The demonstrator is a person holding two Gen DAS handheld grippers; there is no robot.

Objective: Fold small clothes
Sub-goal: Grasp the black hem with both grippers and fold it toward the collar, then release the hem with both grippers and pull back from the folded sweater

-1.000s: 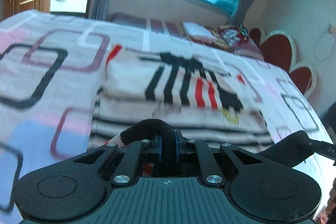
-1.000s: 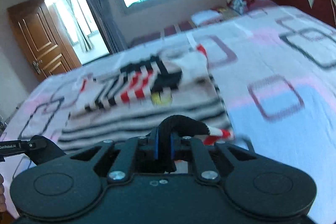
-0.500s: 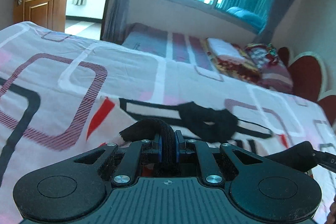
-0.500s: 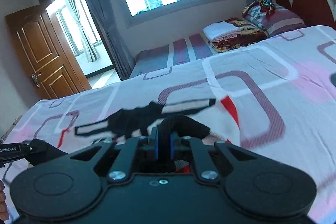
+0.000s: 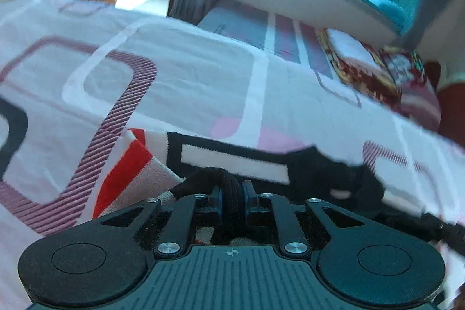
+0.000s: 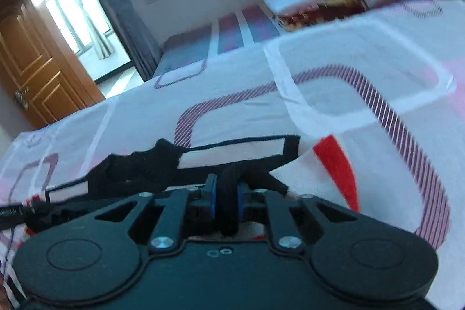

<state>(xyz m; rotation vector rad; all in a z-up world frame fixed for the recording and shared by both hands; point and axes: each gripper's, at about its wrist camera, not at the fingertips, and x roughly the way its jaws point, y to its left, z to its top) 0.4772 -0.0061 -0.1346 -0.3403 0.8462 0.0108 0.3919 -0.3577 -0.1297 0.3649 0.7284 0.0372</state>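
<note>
Nearest, the left claw and right claw are both easing open around the black hem of the soft, light, floppy garment, which lies on the bed, best gripped at its thicker hem.

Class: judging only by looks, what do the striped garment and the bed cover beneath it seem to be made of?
Striped garment: seemingly a soft knit, matte; fuzzy surface, thick ribbed black edging bunched in each hand-held gripper.
Bed cover: probably thin woven cotton or a blend, smooth and matte; fine creases and flat printed squares.
</note>
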